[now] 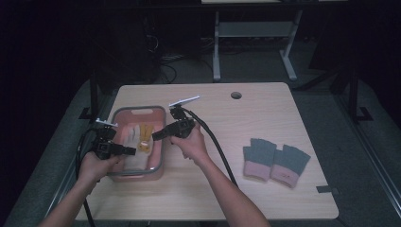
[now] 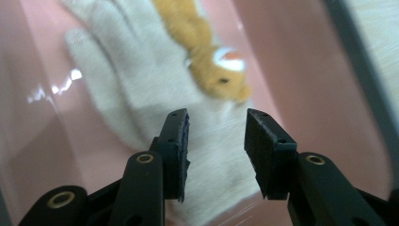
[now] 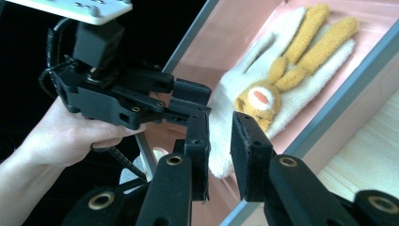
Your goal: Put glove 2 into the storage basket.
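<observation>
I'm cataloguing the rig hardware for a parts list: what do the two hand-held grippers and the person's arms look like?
Both the left gripper and right gripper are black, each with two flat, blocky jaws on arms with brass-coloured pivots. A pale plate tops each, and a thick black cable trails from each. The forearms are bare, with no sleeves in view.

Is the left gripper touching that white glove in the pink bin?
Cannot tell. In the left gripper view the left gripper stands with jaws parted over the white glove, nothing pinched between them; whether a tip rests on the cloth is unclear.
</observation>
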`<state>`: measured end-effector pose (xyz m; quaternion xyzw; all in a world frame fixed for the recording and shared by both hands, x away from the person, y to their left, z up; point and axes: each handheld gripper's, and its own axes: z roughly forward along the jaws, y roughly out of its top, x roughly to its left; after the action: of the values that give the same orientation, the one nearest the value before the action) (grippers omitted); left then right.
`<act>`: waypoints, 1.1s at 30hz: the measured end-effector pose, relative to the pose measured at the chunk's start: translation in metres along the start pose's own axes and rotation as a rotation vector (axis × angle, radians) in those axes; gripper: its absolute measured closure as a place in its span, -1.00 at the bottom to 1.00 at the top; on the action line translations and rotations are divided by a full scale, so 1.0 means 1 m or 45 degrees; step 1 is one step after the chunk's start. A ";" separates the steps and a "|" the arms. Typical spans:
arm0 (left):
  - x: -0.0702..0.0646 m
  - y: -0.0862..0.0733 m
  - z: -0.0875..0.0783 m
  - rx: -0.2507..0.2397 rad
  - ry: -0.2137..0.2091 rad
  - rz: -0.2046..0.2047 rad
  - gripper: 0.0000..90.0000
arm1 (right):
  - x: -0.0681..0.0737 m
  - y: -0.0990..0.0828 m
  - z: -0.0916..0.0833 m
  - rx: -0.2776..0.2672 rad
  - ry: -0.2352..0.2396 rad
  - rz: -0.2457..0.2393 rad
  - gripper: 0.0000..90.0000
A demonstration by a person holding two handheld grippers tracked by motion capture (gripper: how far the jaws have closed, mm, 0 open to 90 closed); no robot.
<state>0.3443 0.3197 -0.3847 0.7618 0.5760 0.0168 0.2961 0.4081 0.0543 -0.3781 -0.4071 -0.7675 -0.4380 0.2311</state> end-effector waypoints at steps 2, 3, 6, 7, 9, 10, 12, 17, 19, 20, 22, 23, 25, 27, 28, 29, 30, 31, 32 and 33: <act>-0.002 0.001 -0.003 -0.018 -0.020 0.002 0.29 | -0.001 0.000 -0.001 -0.001 0.002 -0.004 0.68; -0.005 0.002 -0.006 -0.044 -0.040 0.005 0.28 | -0.001 -0.001 -0.003 -0.003 0.003 0.001 0.67; -0.007 0.003 -0.009 -0.058 -0.060 0.004 0.27 | -0.002 -0.001 -0.006 -0.011 0.000 0.003 0.66; -0.009 0.004 -0.011 -0.083 -0.078 0.006 0.24 | -0.003 -0.002 -0.008 -0.018 0.002 0.005 0.65; -0.010 0.004 -0.013 -0.100 -0.094 0.005 0.22 | -0.004 -0.002 -0.011 -0.017 0.001 0.004 0.64; -0.010 0.004 -0.013 -0.100 -0.094 0.005 0.20 | -0.004 -0.002 -0.011 -0.017 0.001 0.004 0.64; -0.012 0.004 -0.015 -0.114 -0.103 0.004 0.18 | -0.004 -0.003 -0.014 -0.020 0.000 0.002 0.62; -0.017 0.006 -0.018 -0.139 -0.134 0.014 0.16 | -0.009 -0.005 -0.026 -0.034 -0.002 0.003 0.60; -0.019 0.007 -0.019 -0.138 -0.147 0.017 0.14 | -0.010 -0.005 -0.029 -0.039 -0.005 0.008 0.59; -0.019 0.007 -0.019 -0.138 -0.147 0.017 0.14 | -0.010 -0.005 -0.029 -0.039 -0.005 0.008 0.59; -0.023 0.009 -0.020 -0.152 -0.168 0.026 0.12 | -0.013 -0.007 -0.036 -0.050 -0.006 0.010 0.58; -0.025 0.010 -0.020 -0.154 -0.179 0.027 0.11 | -0.014 -0.008 -0.038 -0.053 -0.008 0.013 0.57; -0.028 0.012 -0.020 -0.156 -0.184 0.041 0.11 | -0.016 -0.009 -0.043 -0.061 -0.012 0.017 0.57; -0.031 0.013 -0.020 -0.161 -0.199 0.039 0.09 | -0.017 -0.010 -0.046 -0.068 -0.011 0.022 0.55; -0.032 0.013 -0.020 -0.167 -0.202 0.047 0.09 | -0.018 -0.011 -0.048 -0.071 -0.012 0.022 0.55; -0.034 0.013 -0.020 -0.166 -0.203 0.051 0.08 | -0.019 -0.011 -0.049 -0.071 -0.016 0.020 0.55; -0.035 0.014 -0.020 -0.166 -0.207 0.050 0.07 | -0.019 -0.012 -0.051 -0.073 -0.019 0.022 0.55; -0.036 0.014 -0.020 -0.166 -0.209 0.056 0.07 | -0.020 -0.013 -0.053 -0.074 -0.020 0.022 0.54; -0.037 0.015 -0.019 -0.168 -0.210 0.058 0.06 | -0.021 -0.013 -0.054 -0.075 -0.021 0.024 0.54; -0.039 0.015 -0.019 -0.169 -0.213 0.059 0.06 | -0.021 -0.014 -0.056 -0.077 -0.023 0.024 0.53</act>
<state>0.3372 0.2912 -0.3496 0.7523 0.5291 -0.0018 0.3925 0.4087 -0.0065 -0.3717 -0.4250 -0.7519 -0.4553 0.2160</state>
